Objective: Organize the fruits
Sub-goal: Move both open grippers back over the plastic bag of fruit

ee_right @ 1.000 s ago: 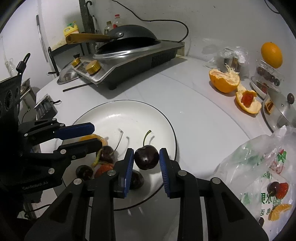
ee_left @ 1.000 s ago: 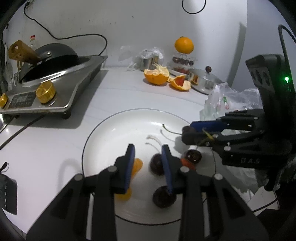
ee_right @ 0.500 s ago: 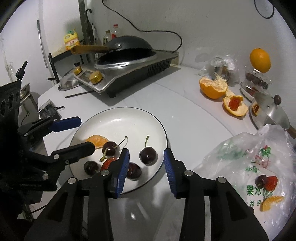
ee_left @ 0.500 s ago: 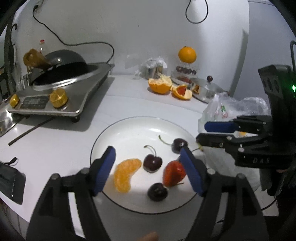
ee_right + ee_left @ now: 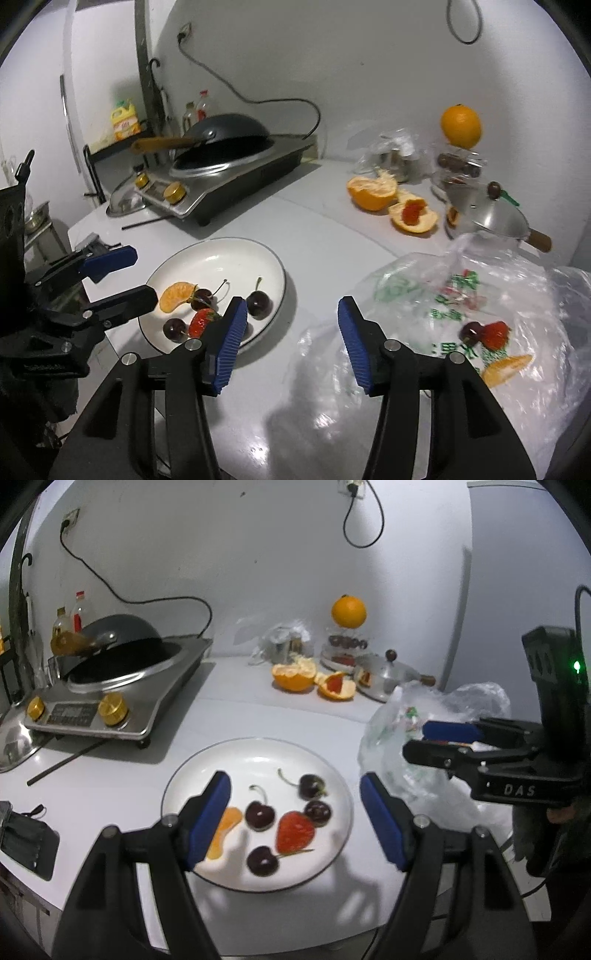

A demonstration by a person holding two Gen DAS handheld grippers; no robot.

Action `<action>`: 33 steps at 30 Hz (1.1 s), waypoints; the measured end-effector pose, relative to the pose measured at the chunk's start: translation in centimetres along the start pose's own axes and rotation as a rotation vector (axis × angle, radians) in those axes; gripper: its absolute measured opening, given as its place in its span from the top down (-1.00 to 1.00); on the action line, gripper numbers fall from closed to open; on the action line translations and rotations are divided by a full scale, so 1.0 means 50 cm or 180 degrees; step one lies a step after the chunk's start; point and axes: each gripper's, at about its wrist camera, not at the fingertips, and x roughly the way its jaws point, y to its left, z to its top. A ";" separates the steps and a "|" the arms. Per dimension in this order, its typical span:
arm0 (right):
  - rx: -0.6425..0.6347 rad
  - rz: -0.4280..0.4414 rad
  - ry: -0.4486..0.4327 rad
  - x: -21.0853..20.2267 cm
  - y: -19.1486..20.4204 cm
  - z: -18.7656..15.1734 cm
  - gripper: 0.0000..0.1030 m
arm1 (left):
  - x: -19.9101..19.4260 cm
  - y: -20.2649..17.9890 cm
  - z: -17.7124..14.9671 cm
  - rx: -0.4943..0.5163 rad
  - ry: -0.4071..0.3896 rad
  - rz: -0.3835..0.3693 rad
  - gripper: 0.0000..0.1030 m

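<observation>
Four cherries (image 5: 260,814), a strawberry (image 5: 295,831) and a mandarin segment (image 5: 225,830) lie on the white plate (image 5: 207,768) near the middle of the white surface (image 5: 258,716). We see the left hand-held gripper (image 5: 295,812) above the plate, its jaws spread wide with nothing between them. Our right hand-held gripper (image 5: 290,336) has just been opening, and its jaws stand apart and hold nothing, between the plate and the clear plastic bag (image 5: 461,295) to the right. Inside that bag lie another cherry, a strawberry and a mandarin segment. Farther off sit peeled orange halves (image 5: 295,674) and a wok (image 5: 122,646) on a cooktop (image 5: 155,709).
</observation>
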 end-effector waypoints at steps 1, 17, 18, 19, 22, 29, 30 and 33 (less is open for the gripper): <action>-0.0008 -0.0059 -0.0026 -0.006 -0.003 -0.002 -0.05 | -0.003 -0.006 0.002 -0.0003 -0.0013 -0.0002 -0.43; 0.0315 -0.0427 -0.0200 -0.110 -0.114 -0.052 -0.05 | -0.004 -0.112 0.008 0.0048 0.0061 -0.0043 -0.43; 0.0314 -0.0456 -0.0201 -0.116 -0.120 -0.056 -0.05 | -0.003 -0.119 0.008 0.0065 0.0062 -0.0048 -0.43; 0.0317 -0.0470 -0.0197 -0.119 -0.124 -0.060 -0.05 | -0.003 -0.127 0.008 0.0085 0.0061 -0.0057 -0.43; 0.0340 -0.0508 -0.0183 -0.126 -0.140 -0.072 -0.05 | 0.000 -0.148 0.008 0.0123 0.0062 -0.0116 -0.43; 0.0400 -0.0567 -0.0080 -0.125 -0.179 -0.099 -0.05 | 0.016 -0.189 0.010 0.0224 0.0116 -0.0221 -0.43; 0.0400 -0.0583 -0.0055 -0.122 -0.183 -0.103 -0.05 | 0.019 -0.194 0.009 0.0232 0.0125 -0.0230 -0.43; 0.0412 -0.0600 0.0011 -0.113 -0.196 -0.113 -0.05 | 0.029 -0.205 0.009 0.0248 0.0158 -0.0247 -0.43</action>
